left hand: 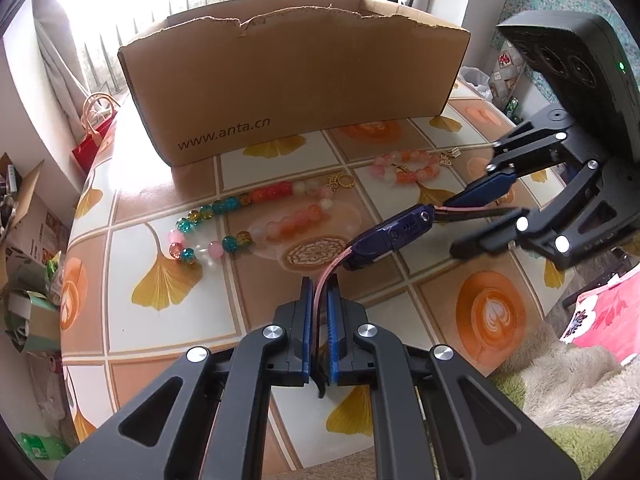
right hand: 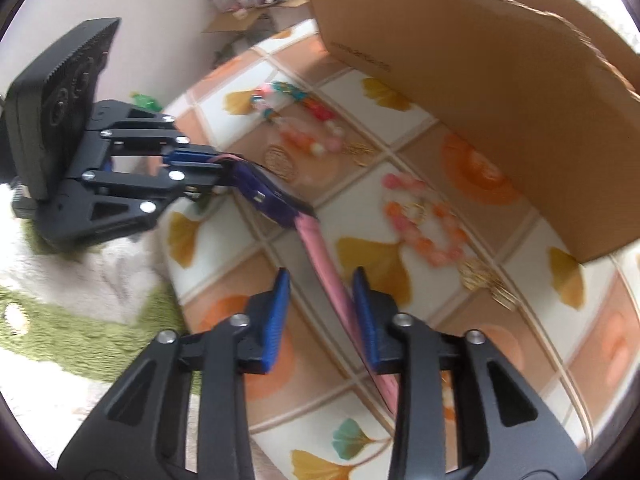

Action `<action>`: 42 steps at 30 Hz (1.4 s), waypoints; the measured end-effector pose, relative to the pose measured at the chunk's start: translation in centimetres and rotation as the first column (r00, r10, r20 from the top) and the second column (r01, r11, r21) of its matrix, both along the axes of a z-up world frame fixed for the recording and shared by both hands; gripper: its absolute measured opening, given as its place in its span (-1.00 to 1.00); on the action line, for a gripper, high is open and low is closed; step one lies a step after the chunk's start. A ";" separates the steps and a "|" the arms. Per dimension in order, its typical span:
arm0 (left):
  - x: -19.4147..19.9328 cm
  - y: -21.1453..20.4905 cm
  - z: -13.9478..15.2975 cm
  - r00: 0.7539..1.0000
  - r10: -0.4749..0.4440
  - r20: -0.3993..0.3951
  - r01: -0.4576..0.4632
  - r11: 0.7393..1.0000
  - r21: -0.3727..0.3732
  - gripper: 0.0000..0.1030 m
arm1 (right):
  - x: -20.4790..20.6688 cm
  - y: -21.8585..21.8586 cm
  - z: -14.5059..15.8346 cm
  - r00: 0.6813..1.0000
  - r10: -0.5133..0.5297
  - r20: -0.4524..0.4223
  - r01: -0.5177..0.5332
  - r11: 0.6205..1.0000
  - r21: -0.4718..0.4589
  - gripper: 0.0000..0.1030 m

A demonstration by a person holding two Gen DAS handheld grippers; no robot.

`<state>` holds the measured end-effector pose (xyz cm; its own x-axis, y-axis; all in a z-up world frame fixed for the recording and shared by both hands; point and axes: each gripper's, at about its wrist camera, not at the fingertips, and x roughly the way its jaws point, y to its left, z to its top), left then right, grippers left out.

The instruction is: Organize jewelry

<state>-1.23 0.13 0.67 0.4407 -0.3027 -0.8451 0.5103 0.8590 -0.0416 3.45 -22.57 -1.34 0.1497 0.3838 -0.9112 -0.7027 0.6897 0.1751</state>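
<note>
- Left gripper: fingers clenched on pink strap of purple rectangular watch.
- Right gripper: fingers released around the strap's other end, above the worktop.

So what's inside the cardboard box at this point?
Cannot tell. Both wrist views show only the cardboard box's outer walls and torn top edge; its inside is hidden. Two bead bracelets lie on the table in front of it.
</note>
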 end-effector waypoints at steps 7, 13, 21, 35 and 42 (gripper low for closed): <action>-0.4 -0.3 0.0 1.000 0.008 0.016 -0.008 1.000 -0.011 -0.87 | -1.8 -0.6 0.7 0.978 -0.126 0.166 0.140 0.988 -0.070 -0.95; -1.1 -0.6 2.5 0.996 -0.013 0.088 0.014 1.000 -0.012 -0.89 | -2.9 -0.5 3.3 0.943 -0.196 0.267 0.214 0.976 -0.038 -0.96; 1.0 -0.7 10.3 0.959 -0.029 0.283 0.034 0.999 -0.010 -0.89 | -2.5 0.5 11.6 0.858 -0.187 0.478 0.203 0.979 0.017 -0.96; 23.7 -3.9 10.8 1.000 -0.006 -0.006 0.006 0.999 0.037 -0.89 | 17.4 3.1 11.6 0.967 -0.197 0.162 0.201 0.979 -0.014 -0.96; 29.6 -5.6 5.4 0.982 -0.003 -0.191 0.037 0.984 0.177 -0.87 | 24.4 2.7 5.8 0.982 -0.164 -0.098 0.154 0.983 -0.101 -0.96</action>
<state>28.38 -5.43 6.07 0.2628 -0.1463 -0.9537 0.5248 0.8511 0.0140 27.82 -19.88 4.50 0.1034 0.2765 -0.9554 -0.5635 0.8078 0.1728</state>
